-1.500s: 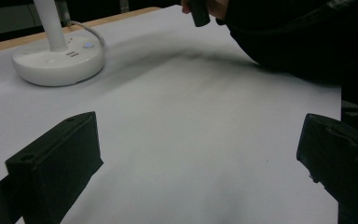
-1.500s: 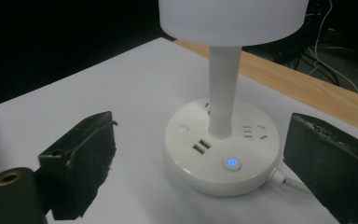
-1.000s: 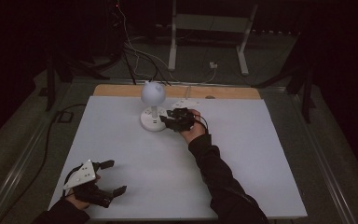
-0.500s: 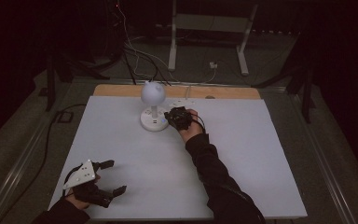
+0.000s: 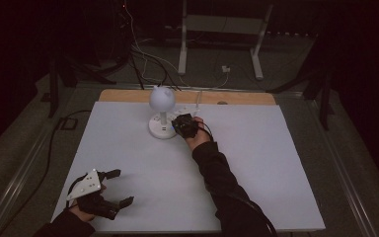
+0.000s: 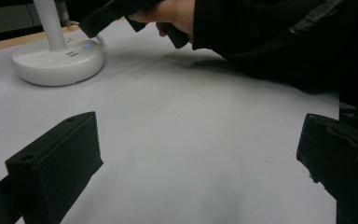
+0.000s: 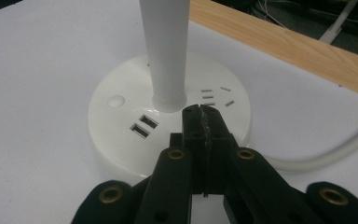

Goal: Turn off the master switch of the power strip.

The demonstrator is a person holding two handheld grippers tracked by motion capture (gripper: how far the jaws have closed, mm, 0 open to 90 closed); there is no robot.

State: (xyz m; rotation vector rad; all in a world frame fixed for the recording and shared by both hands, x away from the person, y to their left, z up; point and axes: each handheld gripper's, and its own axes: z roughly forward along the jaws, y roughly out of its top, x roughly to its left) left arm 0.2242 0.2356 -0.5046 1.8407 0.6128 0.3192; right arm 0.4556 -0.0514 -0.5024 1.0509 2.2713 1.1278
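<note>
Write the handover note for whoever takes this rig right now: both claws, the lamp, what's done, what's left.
Right claw: jaws shut with nothing between them, tips over the lamp base beside the stem, near the USB ports.
Left claw: open, idle at the near left of the table.
White desk lamp: upright at the far middle, cable running off its base.
Done: right claw brought to the base.
Left: probably pressing the round button; whether the tips touch the base is unclear.
</note>
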